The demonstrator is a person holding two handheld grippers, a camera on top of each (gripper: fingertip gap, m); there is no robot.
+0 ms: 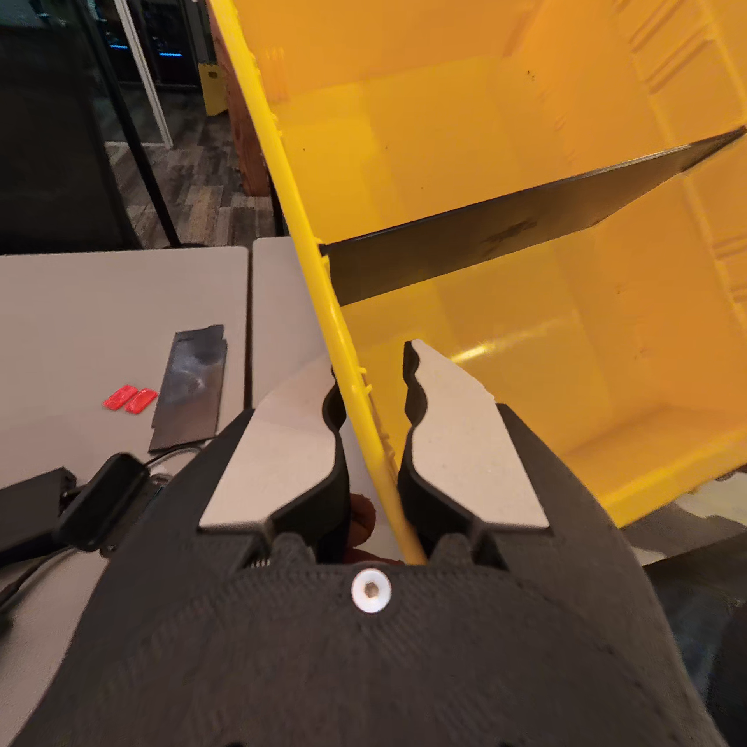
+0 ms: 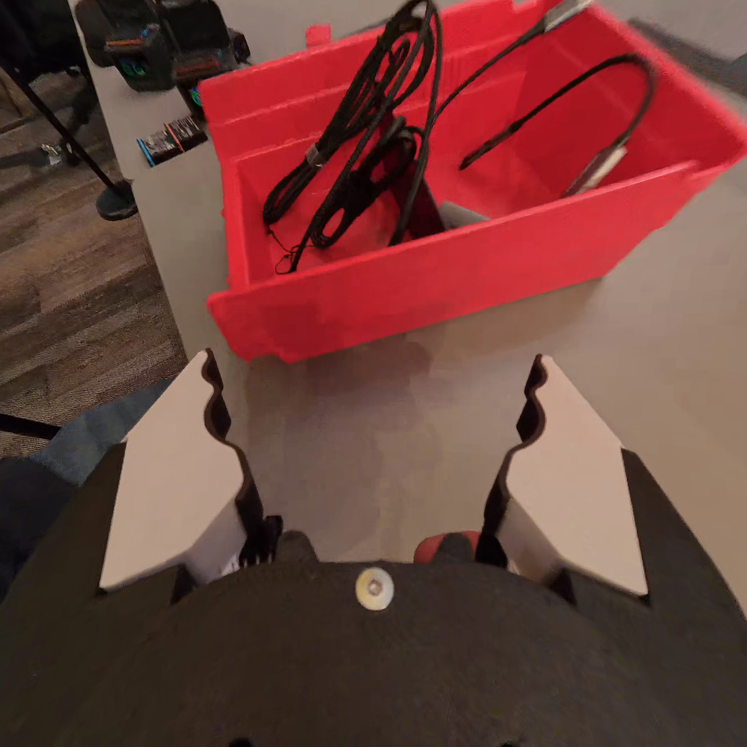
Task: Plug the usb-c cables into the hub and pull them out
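In the right wrist view a red bin (image 2: 424,291) stands on the table and holds a bundle of black braided cables (image 2: 355,161) in its left compartment. Its right compartment holds a silver-grey hub (image 2: 598,169) with a short black lead. My right gripper (image 2: 374,355) is open and empty, low over the table just in front of the red bin. In the left wrist view my left gripper (image 1: 370,357) straddles the side wall of a yellow bin (image 1: 525,101), one finger outside and one inside, closed on the wall. The yellow bin looks tilted.
A black divider (image 1: 485,242) crosses the yellow bin. On the grey table (image 1: 101,303) lie two small red pieces (image 1: 129,398), a dark flat plate (image 1: 190,388) and black devices with wires (image 1: 101,501). The table edge and floor (image 2: 81,303) are left of the red bin. Left tips to right tips: about 35 centimeters.
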